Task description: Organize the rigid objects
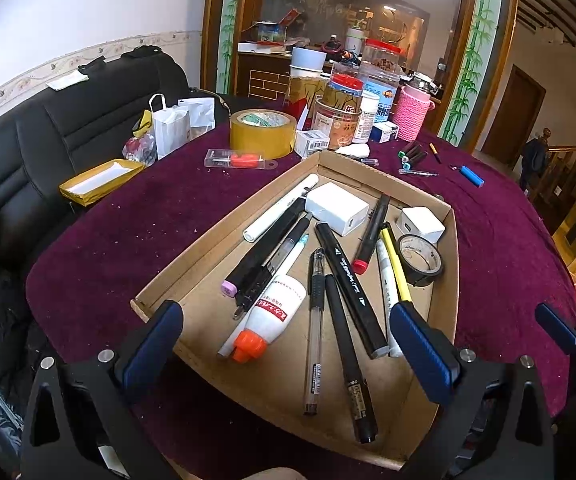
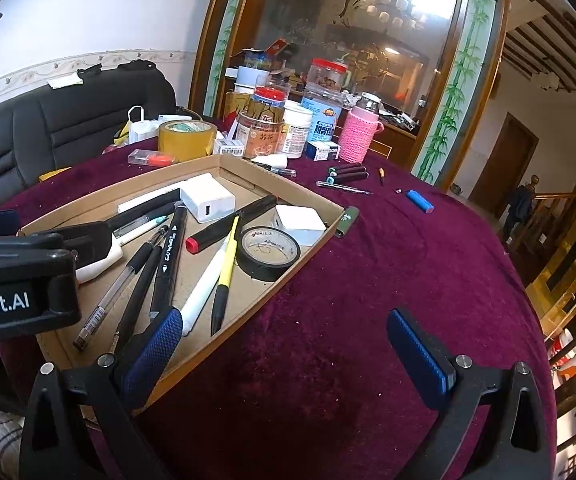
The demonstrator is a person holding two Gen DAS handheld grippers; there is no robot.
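purple-clothed table (image 2: pixel 348 300) bears cardboard tray (image 1: pixel 224 224), tape roll (image 1: pixel 263 133), jars.

Shallow cardboard tray (image 1: pixel 224 232) holds pens, 2 white chargers (image 1: pixel 338 208), black tape roll (image 1: pixel 420 258).

Home living room, black sofa (image 1: pixel 68 120), glass cabinet (image 1: pixel 348 20)

Bare table (image 2: pixel 388 280) right of the cardboard tray (image 2: pixel 280 280) — wide open passage. Tray floor crowded with pens, chargers, black tape roll (image 2: pixel 269 251); little room between. Far edge blocked by jars (image 2: pixel 324 96) and yellow tape roll (image 2: pixel 186 139) — loose markers (image 2: pixel 348 172) nearby.
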